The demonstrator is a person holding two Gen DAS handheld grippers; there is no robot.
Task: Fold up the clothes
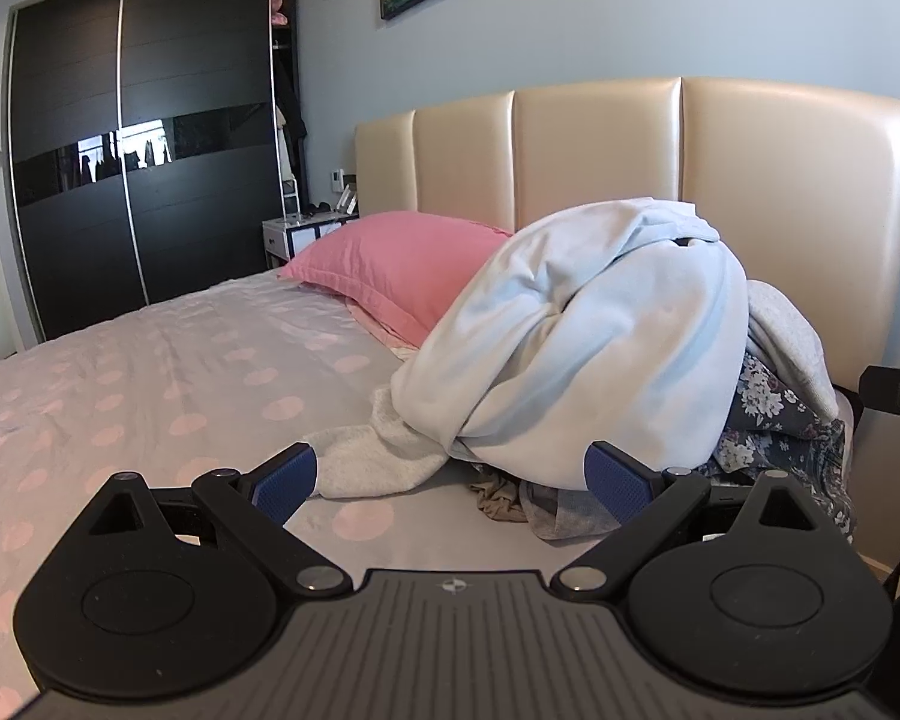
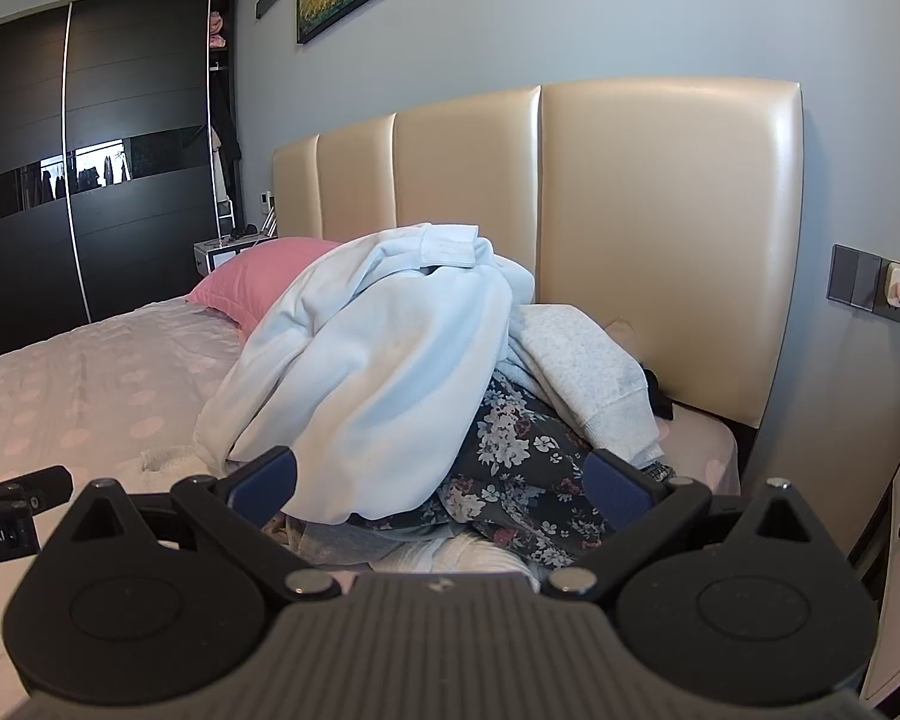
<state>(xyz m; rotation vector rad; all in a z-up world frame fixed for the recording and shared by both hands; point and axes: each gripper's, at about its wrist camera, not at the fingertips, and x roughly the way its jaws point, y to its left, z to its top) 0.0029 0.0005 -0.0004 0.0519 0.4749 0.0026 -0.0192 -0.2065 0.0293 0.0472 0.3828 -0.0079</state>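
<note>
From the left wrist camera I see my left gripper (image 1: 450, 483) with its jaws spread wide and nothing between them; it hangs just short of the pile of clothes (image 1: 576, 354) heaped at the head end of the bed (image 1: 150, 372), up against the headboard (image 1: 600, 144). On top lies a pale blue sweatshirt (image 1: 600, 324), bunched and draped over the rest; a light grey top (image 1: 378, 450) trails out from under it toward the middle of the bed, and a dark flowered garment (image 1: 774, 414) shows at the right edge of the bed; a pink pillow (image 1: 402, 264) sits just beside the heap, toward the far side.

From the right wrist camera, my right gripper (image 2: 444, 483) is likewise wide open and empty, poised close in front of the same heap; here the flowered garment (image 2: 522, 450) lies nearest the jaws, with the blue sweatshirt (image 2: 378, 372) overlapping it and another grey piece (image 2: 588, 360) behind, toward the headboard (image 2: 666, 210).

I judge nothing is folded yet; I am at the picking step. The next move, as I see it, calls for pinching one garment, likely the sweatshirt on top, lifting it clear of the others, and spreading it flat on the open stretch of bed before any fold; the tangle may drag neighbours along.
</note>
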